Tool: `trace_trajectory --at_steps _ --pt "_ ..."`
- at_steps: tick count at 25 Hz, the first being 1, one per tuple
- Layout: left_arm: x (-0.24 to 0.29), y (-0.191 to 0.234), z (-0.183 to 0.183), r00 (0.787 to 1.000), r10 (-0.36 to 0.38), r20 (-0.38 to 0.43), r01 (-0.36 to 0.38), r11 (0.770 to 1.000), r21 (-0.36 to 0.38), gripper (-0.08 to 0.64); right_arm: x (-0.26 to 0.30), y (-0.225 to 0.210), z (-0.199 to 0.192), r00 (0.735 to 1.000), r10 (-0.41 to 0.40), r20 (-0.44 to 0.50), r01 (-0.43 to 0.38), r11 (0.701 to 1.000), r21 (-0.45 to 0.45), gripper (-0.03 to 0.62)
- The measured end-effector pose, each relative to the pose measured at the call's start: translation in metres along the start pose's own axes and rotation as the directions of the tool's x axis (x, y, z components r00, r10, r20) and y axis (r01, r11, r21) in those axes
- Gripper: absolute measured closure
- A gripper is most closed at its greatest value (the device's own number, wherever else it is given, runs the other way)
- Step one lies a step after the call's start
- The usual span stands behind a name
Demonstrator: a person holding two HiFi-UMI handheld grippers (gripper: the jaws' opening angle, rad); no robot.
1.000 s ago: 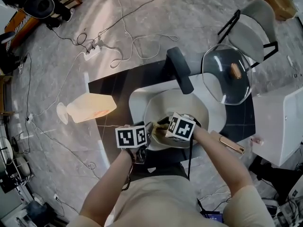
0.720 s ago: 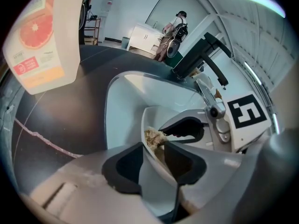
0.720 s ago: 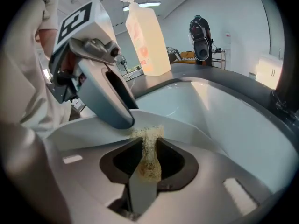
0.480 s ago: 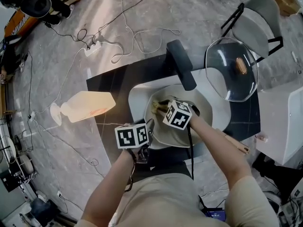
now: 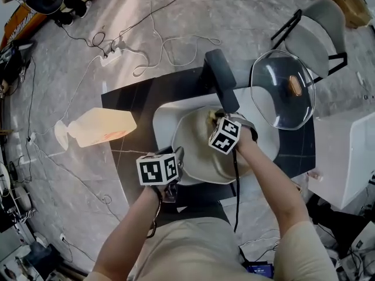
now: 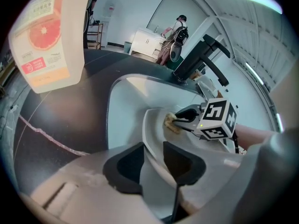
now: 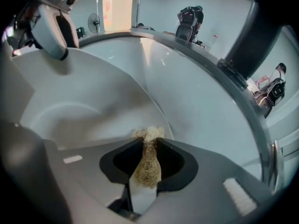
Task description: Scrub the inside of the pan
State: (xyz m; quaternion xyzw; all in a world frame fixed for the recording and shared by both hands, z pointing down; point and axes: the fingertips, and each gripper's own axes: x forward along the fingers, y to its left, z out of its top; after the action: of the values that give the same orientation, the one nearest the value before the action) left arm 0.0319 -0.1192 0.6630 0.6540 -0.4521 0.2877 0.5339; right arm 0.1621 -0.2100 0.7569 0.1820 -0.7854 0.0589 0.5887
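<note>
**Scrubber held to the pan wall, rim between the left jaws**

The pan (image 5: 196, 148) is seen below both grippers, standing in a white basin (image 5: 166, 119). The right gripper (image 7: 148, 142) is closed on a fibrous scrubber (image 7: 148, 164). Its tuft stands out past the fingertips and touches the inner wall of the pan, on the side near the black handle (image 5: 221, 81). The left gripper (image 6: 153, 148) is placed over the opposite rim. The thin rim runs between its jaws, which have just been closing – a gap is seen beside it, so the rim is not clamped. A bottle (image 5: 96, 129) lies well to the left of the left gripper. A glass lid (image 5: 282, 89) lies to the right of the right one.
</note>
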Motion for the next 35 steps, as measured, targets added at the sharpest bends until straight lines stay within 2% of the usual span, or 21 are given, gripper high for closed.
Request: trace_trajectory --at_steps 3,5,9,11,13,15,17,20,22,25,28,30,31,35 --pt "0.000 0.000 0.000 1.000 0.000 0.001 0.000 1.000 -0.004 0.422 -0.012 -0.009 -0.021 0.990 -0.076 -0.116 0.066 0.994 -0.092 0.495" --pt "0.000 0.001 0.001 1.000 -0.002 0.001 0.002 1.000 -0.009 0.423 -0.018 -0.003 -0.041 0.971 -0.086 -0.222 0.048 0.984 -0.171 0.499" --pt "0.000 0.001 0.001 1.000 -0.010 0.008 0.010 0.999 -0.041 0.431 -0.040 0.030 -0.083 0.897 -0.027 -0.441 -0.106 0.956 -0.273 0.506" --pt "0.000 0.001 0.002 1.000 -0.015 0.010 0.016 0.998 -0.055 0.434 -0.053 0.050 -0.094 0.861 0.043 -0.507 -0.193 0.950 -0.247 0.506" --pt "0.000 0.001 0.002 1.000 -0.019 0.012 0.019 0.998 -0.059 0.436 -0.067 0.068 -0.097 0.833 0.145 -0.534 -0.279 0.944 -0.178 0.508" --pt "0.000 0.001 0.003 1.000 -0.020 0.013 0.021 0.998 -0.060 0.436 -0.079 0.084 -0.094 0.808 0.264 -0.527 -0.365 0.926 -0.095 0.511" --pt "0.000 0.001 0.003 1.000 -0.021 0.015 0.022 0.998 -0.060 0.436 -0.090 0.099 -0.088 0.776 0.385 -0.499 -0.453 0.891 -0.016 0.511" --pt "0.000 0.000 0.003 1.000 -0.022 0.017 0.023 0.998 -0.059 0.436 -0.106 0.121 -0.074 0.717 0.552 -0.426 -0.580 0.811 0.073 0.512" --pt "0.000 0.000 0.003 1.000 -0.023 0.019 0.024 0.998 -0.059 0.436 -0.115 0.136 -0.057 0.680 0.648 -0.341 -0.650 0.749 0.127 0.511" --pt "-0.001 0.000 0.003 0.999 -0.025 0.021 0.026 0.997 -0.066 0.436 -0.118 0.155 -0.030 0.643 0.736 -0.210 -0.720 0.675 0.163 0.511" --pt "-0.001 0.000 0.003 0.999 -0.025 0.022 0.027 0.997 -0.073 0.436 -0.109 0.162 0.001 0.636 0.770 -0.061 -0.749 0.634 0.191 0.511" --pt "-0.001 0.001 0.003 0.999 -0.025 0.025 0.027 0.996 -0.081 0.436 -0.097 0.161 0.020 0.656 0.754 0.024 -0.740 0.637 0.213 0.509" --pt "-0.001 0.002 0.003 0.999 -0.025 0.026 0.027 0.996 -0.090 0.436 -0.090 0.159 0.028 0.679 0.732 0.046 -0.723 0.657 0.211 0.509" --pt "0.000 0.002 0.003 0.999 -0.023 0.029 0.026 0.993 -0.111 0.436 -0.064 0.144 0.054 0.790 0.607 0.090 -0.614 0.780 0.122 0.506"
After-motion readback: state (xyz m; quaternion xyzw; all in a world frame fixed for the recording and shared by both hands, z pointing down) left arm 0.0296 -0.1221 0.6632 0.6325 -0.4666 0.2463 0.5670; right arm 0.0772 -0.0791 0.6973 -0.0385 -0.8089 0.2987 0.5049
